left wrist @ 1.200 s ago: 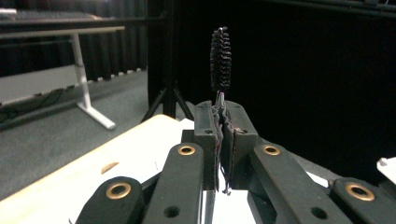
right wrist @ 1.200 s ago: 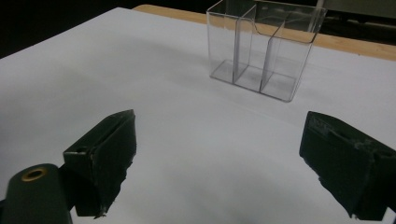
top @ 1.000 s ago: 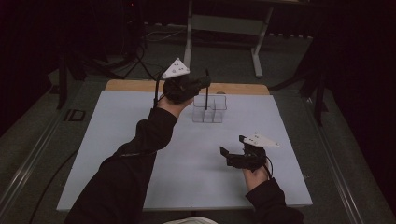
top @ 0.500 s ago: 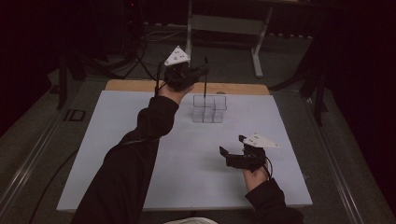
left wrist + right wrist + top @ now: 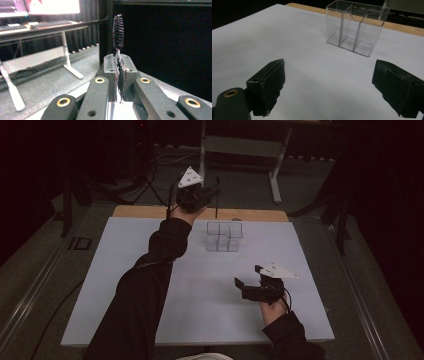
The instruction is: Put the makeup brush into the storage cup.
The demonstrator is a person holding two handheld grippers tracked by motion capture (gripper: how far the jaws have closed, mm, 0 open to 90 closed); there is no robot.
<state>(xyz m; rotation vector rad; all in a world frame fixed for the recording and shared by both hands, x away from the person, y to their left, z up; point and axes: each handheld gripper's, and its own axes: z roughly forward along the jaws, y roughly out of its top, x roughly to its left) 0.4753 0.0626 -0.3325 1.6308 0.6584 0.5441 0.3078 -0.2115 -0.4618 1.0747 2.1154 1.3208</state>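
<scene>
A: Start with the big things. The white-topped desk (image 5: 150,285) carries one clear plastic organiser box with three compartments (image 5: 224,236), which stands toward the far edge. Where is the brush relative to that box?

B: Beyond it and above. The left claw (image 5: 212,195) hangs past the box's far left corner, over the desk's wooden back strip, and from it a thin black wand (image 5: 217,197) hangs down. In the left gripper view the two jaws are pressed together on its metal stem, with the small dark bristled brush head (image 5: 118,32) standing clear above the pads.

A: How do you think it will handle?

B: Very light, I'd say. The stem looks stiff but thin and smooth, so it could twist or slide in the pads. The bristles look soft, so I'd not squeeze them. The stem close under the bristles, where it is pinched now, seems the right hold.

A: And the box?

B: Light, hard and slick, I think, so a nudge from the wand could shift or tip it. The right claw (image 5: 248,283) sits on the near side of the box, well apart from it, jaws spread wide with nothing between them.
</scene>
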